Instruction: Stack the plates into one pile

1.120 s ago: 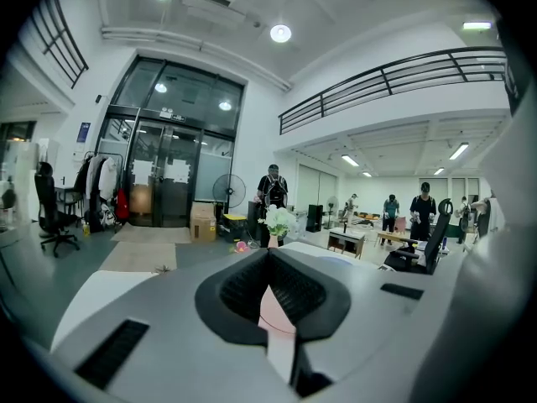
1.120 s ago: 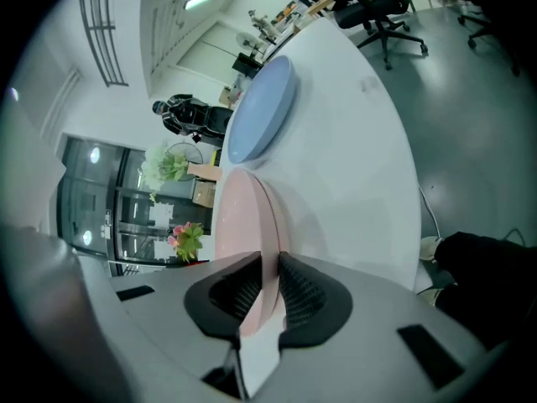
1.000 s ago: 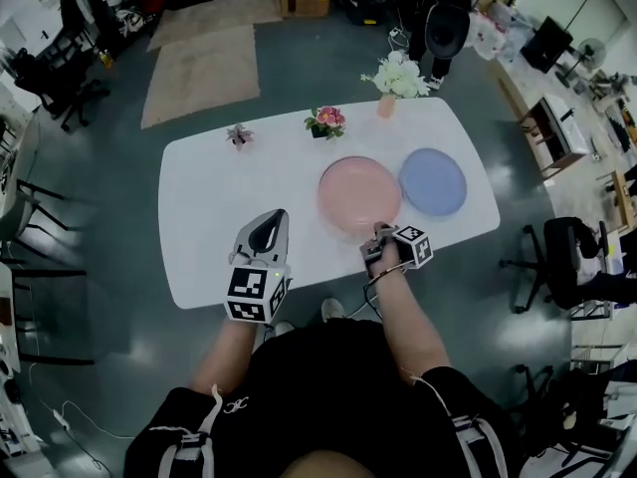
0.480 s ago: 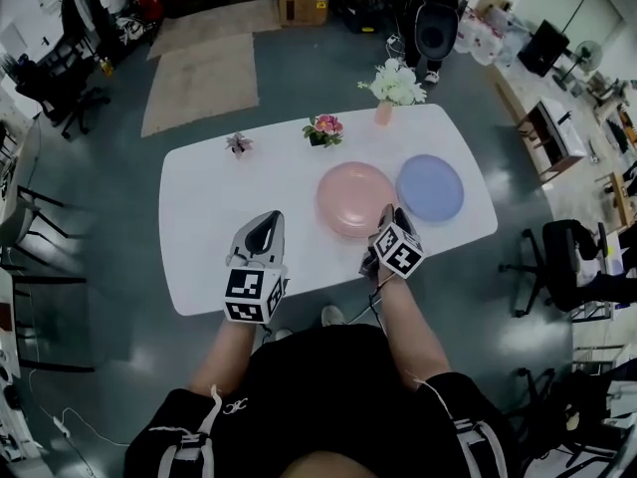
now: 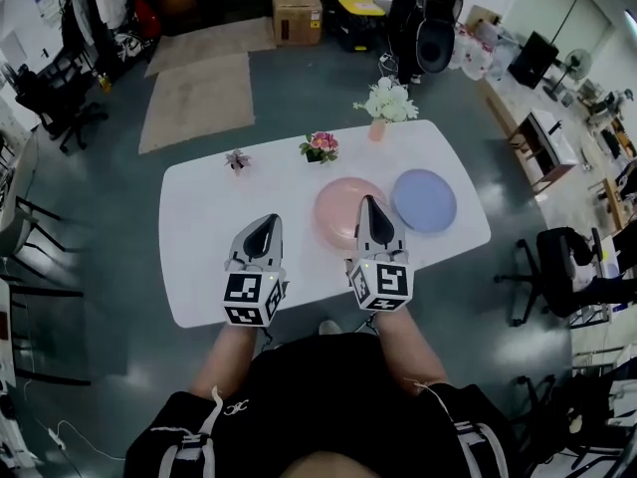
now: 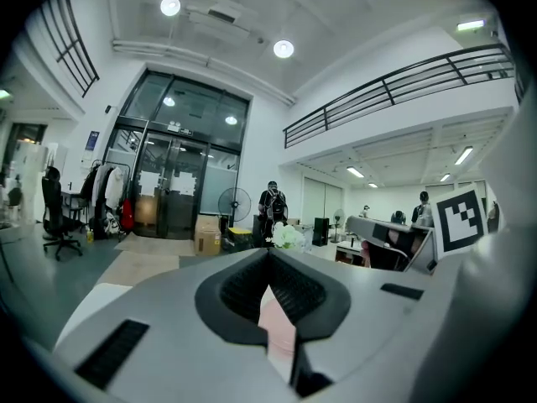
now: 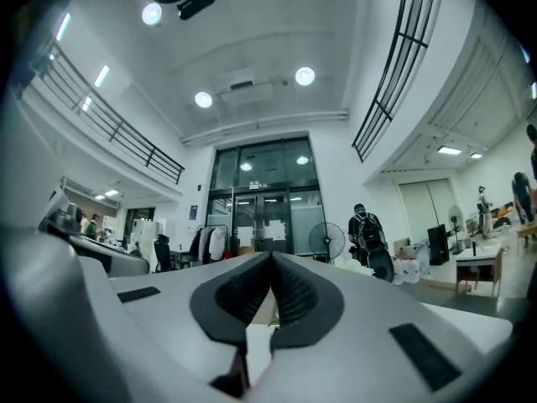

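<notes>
R gripper [image 5: 369, 205] [image 7: 271, 257]: jaws had just been closing and stood tip to tip, nothing btwn them. It was held roughly level over the near side of the table [image 5: 209, 232]. In the head view its snout overlapped the near-right part of the pink plate [image 5: 336, 210]; no contact w/ the plate could be made out.

L gripper [image 5: 269, 220] [image 6: 270, 252]: jaws likewise closed tip to tip, empty. It was held beside the R one, over bare tabletop left of the pink plate.

Pink plate lay flat on the white table, right of centre. Blue plate [image 5: 425, 200] lay flat just to its right, rims close; couldn't tell if they touched. The two plates were side by side, not stacked.

Along the table's far edge, L to R: small plant [image 5: 237, 158], pink flower pot [image 5: 320, 146], white flowers [image 5: 386, 101] in a vase. On the floor beyond: a rug [image 5: 199, 93] and a cardboard box [image 5: 299, 8].
</notes>
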